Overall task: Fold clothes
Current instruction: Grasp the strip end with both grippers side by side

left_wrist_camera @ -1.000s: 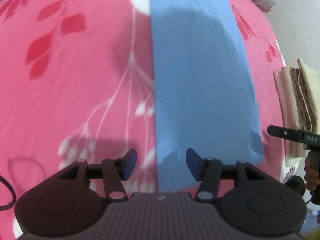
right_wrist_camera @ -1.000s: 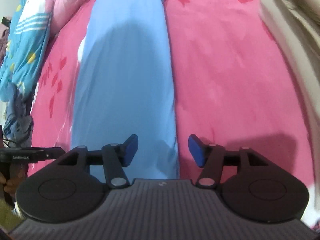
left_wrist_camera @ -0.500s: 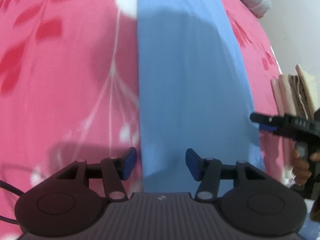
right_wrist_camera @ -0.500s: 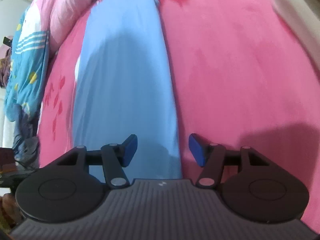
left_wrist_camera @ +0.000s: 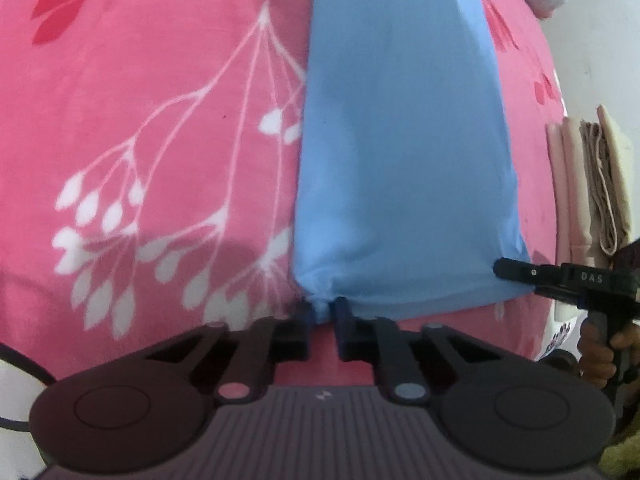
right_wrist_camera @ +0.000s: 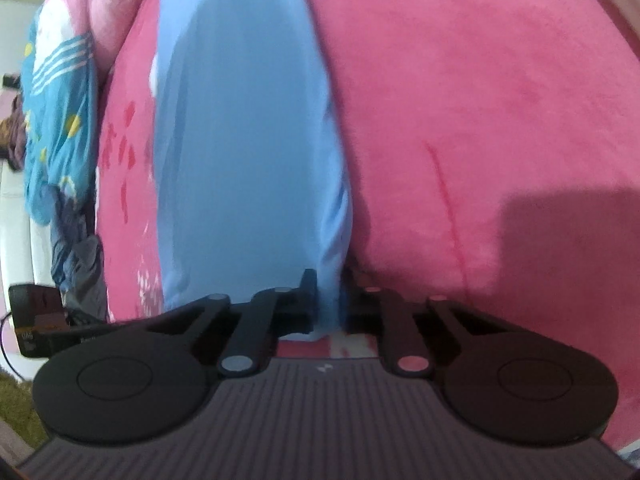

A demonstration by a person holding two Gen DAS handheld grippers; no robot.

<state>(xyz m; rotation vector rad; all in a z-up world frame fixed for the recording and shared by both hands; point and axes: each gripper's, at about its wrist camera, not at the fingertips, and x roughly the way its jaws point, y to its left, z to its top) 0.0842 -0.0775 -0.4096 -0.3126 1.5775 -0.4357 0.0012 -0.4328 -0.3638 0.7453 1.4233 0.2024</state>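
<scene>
Fingers of the left gripper [left_wrist_camera: 323, 314] pinch one near corner of the long light-blue folded cloth [left_wrist_camera: 404, 152]; the right gripper [right_wrist_camera: 327, 300] pinches the other, low over the pink flowered bedcover [left_wrist_camera: 152, 120].

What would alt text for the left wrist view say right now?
The left tongs are shut on the near left corner of a long blue cloth lying on a pink flowered blanket. At the right, the right tongs, held in a hand, meet the cloth's other near corner beside a stack of beige folded clothes.
</scene>
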